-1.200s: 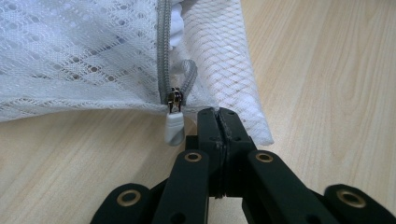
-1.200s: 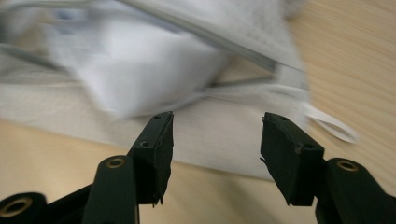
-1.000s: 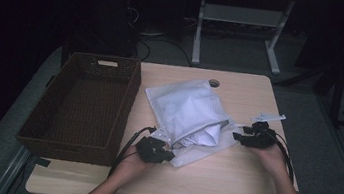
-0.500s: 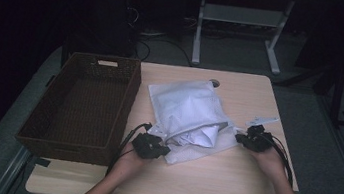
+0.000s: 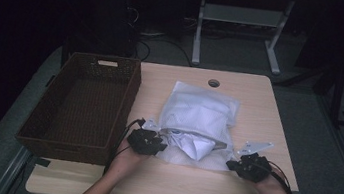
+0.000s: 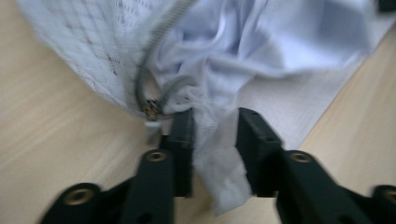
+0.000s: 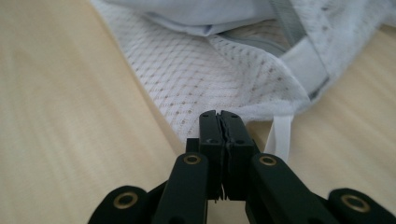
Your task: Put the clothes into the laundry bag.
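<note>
A white mesh laundry bag (image 5: 203, 111) lies mid-table with a pale blue garment (image 5: 193, 146) showing at its near, open end. My left gripper (image 5: 158, 140) is at the bag's near left corner. Its jaws have just been opening, and a strip of the mesh (image 6: 212, 154) hangs loose between them beside the zipper pull (image 6: 150, 111); the garment (image 6: 261, 37) lies just beyond. My right gripper (image 5: 237, 165) is at the near right corner. In the right gripper view its jaws (image 7: 219, 114) are pressed together on the edge of the mesh (image 7: 210, 70), next to a white loop (image 7: 280, 135).
A dark wicker basket (image 5: 130, 91) stands on the left side of the table, close to my left hand. The wooden table (image 5: 188, 190) has a cable hole (image 5: 213, 83) at the back. Desk legs and cables stand on the floor behind.
My right gripper has come toward the near edge of the table and closed on the bag's corner. The bag has swung straighter and its opening has spread. My left jaws have parted.
</note>
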The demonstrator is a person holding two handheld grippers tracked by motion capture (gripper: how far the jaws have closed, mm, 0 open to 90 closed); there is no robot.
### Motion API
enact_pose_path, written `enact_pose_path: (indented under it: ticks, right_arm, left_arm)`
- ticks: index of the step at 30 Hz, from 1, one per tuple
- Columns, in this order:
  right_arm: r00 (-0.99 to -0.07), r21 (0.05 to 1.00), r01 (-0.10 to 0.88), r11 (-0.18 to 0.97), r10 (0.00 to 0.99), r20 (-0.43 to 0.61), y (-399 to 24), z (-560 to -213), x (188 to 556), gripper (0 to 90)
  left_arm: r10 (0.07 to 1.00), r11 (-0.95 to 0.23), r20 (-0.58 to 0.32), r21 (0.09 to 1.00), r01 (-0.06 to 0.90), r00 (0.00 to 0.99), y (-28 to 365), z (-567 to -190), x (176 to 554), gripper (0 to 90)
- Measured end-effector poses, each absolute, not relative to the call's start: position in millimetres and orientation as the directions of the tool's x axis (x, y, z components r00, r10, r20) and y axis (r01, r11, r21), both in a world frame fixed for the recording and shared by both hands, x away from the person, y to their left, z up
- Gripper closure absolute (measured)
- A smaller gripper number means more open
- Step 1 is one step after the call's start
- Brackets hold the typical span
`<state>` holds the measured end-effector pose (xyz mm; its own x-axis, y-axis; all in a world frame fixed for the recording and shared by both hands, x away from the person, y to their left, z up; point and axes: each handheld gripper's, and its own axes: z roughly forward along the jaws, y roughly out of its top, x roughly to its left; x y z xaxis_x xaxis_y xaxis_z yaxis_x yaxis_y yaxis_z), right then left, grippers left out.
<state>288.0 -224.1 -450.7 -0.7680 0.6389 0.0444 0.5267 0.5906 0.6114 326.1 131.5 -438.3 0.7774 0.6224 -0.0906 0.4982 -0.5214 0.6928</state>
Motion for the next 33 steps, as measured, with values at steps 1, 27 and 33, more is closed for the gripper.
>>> enact_pose_path:
  ticks: [1,27,33]
  right_arm:
    - [-0.775,0.607,0.523,0.598,0.63,0.046,-221.6,-451.0,285.1,87.6]
    - [-0.784,0.623,0.516,0.588,0.617,0.067,-220.7,-446.9,286.4,87.4]
    - [-0.786,0.684,0.488,0.542,0.613,0.075,-221.0,-436.8,284.9,65.3]
  left_arm:
    - [0.625,-0.521,-0.071,0.704,0.483,0.778,130.7,-432.6,323.1,61.2]
    - [0.559,-0.644,-0.015,0.623,0.445,0.829,45.3,-451.6,344.2,29.2]
    - [0.549,-0.666,0.017,0.614,0.424,0.836,45.3,-453.1,349.1,68.8]
